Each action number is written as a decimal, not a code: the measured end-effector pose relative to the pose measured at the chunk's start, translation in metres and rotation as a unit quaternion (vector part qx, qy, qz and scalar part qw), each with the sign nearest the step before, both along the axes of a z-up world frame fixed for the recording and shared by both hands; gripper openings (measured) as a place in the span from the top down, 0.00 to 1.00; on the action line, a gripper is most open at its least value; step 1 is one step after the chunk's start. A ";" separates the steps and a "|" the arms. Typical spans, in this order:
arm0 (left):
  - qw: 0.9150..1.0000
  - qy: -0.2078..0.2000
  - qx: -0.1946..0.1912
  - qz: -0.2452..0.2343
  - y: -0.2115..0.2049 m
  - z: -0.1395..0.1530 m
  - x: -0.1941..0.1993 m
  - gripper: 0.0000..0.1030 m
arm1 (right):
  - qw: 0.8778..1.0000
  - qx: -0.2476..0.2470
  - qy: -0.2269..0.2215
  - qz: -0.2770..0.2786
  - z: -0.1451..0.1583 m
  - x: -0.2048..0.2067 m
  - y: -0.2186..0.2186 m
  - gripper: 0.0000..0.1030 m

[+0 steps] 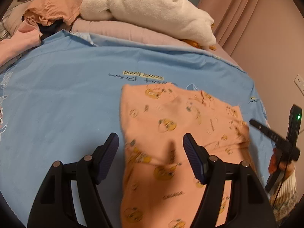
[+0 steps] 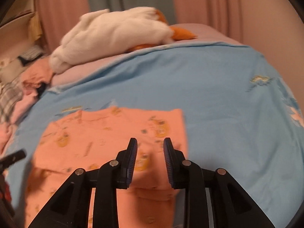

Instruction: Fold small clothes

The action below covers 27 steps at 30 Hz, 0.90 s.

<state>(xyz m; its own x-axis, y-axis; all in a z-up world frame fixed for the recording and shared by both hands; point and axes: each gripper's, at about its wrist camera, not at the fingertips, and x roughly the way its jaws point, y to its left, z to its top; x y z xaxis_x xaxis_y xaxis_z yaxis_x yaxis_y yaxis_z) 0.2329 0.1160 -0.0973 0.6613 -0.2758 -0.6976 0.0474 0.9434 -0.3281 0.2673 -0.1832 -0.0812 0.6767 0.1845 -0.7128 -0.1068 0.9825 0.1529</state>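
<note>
1. Peach garment (image 1: 171, 133), printed with yellow cartoon figures, lay on the blue bedsheet (image 1: 66, 104) toward the near edge of the bed, partly folded, with one layer lying over another.
2. Left gripper (image 1: 151, 144) hovered over the garment's near left portion. Its fingers (image 1: 191, 152) stood wide apart and held nothing; the cloth showed between them.
3. Right gripper (image 2: 150, 148) hovered over the garment's near right portion. Its fingers (image 2: 133, 152) were parted more narrowly, also empty.
4. Both tools flanked the cloth, probably so that each could take one side and carry a fold evenly. Motion blur prevented a judgement on whether either touched the fabric.
5. The sheet gave a flat, contrasting work surface, which suited folding.
6. A white plush toy (image 1: 152, 9) rested on the pink bedding (image 1: 123, 30) at the far end, well apart from the work.
7. Unfolded clothes (image 1: 38, 19) lay piled at the far left. No container was visible.
</note>
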 end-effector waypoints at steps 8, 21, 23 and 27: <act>1.000 0.021 0.006 -0.012 -0.005 -0.014 -0.010 0.32 | 0.998 0.046 0.030 -0.019 -0.019 -0.008 -0.026 0.73; 0.999 0.027 0.000 -0.041 -0.017 -0.016 -0.026 0.32 | 0.998 0.006 0.069 0.006 -0.043 0.013 -0.012 0.93; 0.998 0.024 -0.008 -0.054 -0.022 -0.014 -0.030 0.32 | 0.998 0.005 0.061 0.020 -0.028 0.016 -0.003 0.94; 0.995 0.018 -0.031 -0.088 -0.037 -0.009 -0.037 0.33 | 0.998 0.040 -0.012 0.051 0.045 0.022 0.012 0.94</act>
